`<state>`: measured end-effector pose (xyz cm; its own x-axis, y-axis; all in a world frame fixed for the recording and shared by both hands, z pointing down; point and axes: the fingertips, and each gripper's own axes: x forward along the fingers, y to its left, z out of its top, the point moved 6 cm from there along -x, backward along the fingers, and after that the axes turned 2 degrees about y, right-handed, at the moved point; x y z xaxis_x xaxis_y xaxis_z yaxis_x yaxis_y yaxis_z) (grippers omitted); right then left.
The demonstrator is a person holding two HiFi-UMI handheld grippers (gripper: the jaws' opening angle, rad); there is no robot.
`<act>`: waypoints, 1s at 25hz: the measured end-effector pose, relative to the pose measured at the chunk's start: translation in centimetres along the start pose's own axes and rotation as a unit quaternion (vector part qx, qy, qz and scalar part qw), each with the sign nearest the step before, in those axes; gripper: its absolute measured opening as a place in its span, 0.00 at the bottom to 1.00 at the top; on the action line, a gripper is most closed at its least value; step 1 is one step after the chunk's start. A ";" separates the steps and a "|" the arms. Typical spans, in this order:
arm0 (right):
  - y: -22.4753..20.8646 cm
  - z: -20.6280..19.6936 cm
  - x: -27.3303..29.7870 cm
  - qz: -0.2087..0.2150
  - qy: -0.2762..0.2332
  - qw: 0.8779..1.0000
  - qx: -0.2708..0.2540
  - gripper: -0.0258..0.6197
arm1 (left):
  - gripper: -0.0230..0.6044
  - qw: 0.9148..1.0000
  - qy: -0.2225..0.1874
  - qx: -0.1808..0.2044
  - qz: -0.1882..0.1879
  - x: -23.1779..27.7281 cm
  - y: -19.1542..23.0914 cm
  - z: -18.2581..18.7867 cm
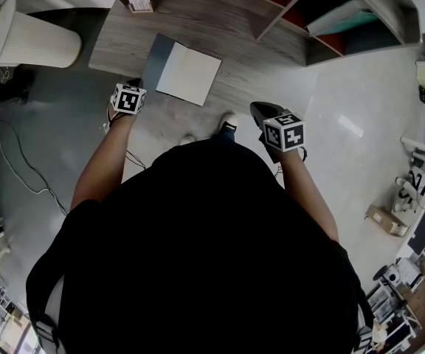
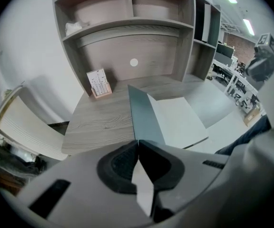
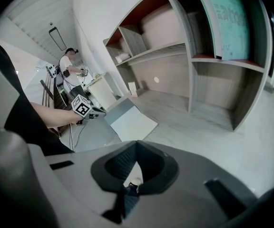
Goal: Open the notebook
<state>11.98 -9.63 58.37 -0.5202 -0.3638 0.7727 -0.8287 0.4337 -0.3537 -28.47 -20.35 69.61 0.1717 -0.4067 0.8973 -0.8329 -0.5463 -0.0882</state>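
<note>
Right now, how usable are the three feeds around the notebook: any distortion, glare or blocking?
Head view: the notebook is sharp and evenly lit, but the person's dark torso fills the lower half. Left gripper view: strong fisheye bends the shelves, the corners go dark, and the left hand-held gripper blocks the bottom. Right gripper view: same fisheye, notebook small but clear.

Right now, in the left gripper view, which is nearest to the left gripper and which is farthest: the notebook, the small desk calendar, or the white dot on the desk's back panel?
From the left gripper:
1. The notebook, centre, its grey cover pinched in the fingers.
2. The desk calendar, back left of the desktop.
3. The white dot, on the back panel behind.
</note>
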 end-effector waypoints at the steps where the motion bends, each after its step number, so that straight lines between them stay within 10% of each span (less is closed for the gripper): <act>1: 0.0 0.1 0.0 0.001 0.000 1.000 0.000 0.04 | 0.06 1.000 0.001 -0.002 0.001 -0.1 0.1 0.0; 25: 0.3 -0.1 0.1 0.000 0.001 1.000 -0.002 0.04 | 0.06 0.999 0.001 -0.037 0.013 -0.9 1.1 -1.6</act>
<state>11.66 -9.47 58.35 -0.5202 -0.3619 0.7736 -0.8277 0.4368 -0.3522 -30.37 -19.48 69.41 0.1483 -0.4192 0.8957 -0.8735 -0.4802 -0.0801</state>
